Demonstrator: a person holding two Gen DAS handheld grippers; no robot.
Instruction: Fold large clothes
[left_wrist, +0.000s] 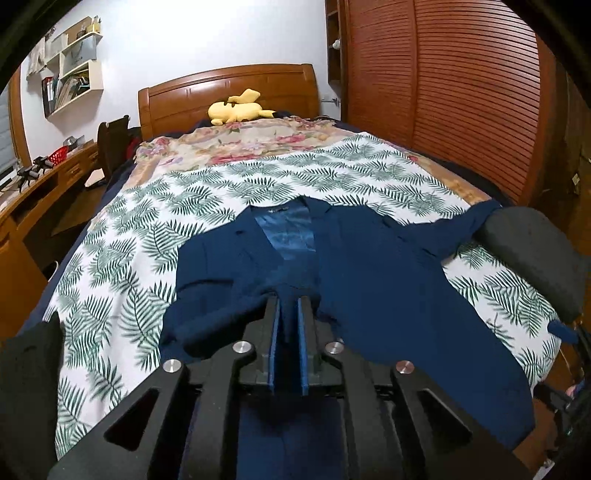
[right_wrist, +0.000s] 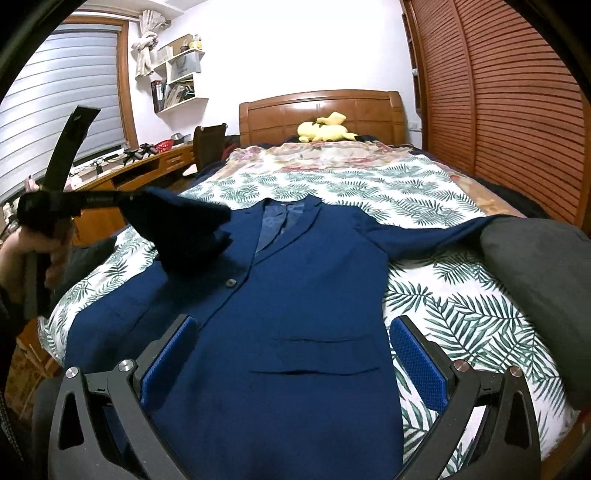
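The jacket is lying face-up on the bed, collar pointing toward 12 o'clock, where the headboard is standing. A plush toy is resting before the headboard. One sleeve is stretching toward 3 o'clock. At 9 o'clock the left hand-held gripper is lifting the other sleeve above the jacket. The wardrobe is standing at 2 o'clock, the table at 10 o'clock.

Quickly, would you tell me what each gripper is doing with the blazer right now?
Left gripper: shut on the blue blazer, lifting its sleeve.
Right gripper: open, holding nothing, above the blazer front.
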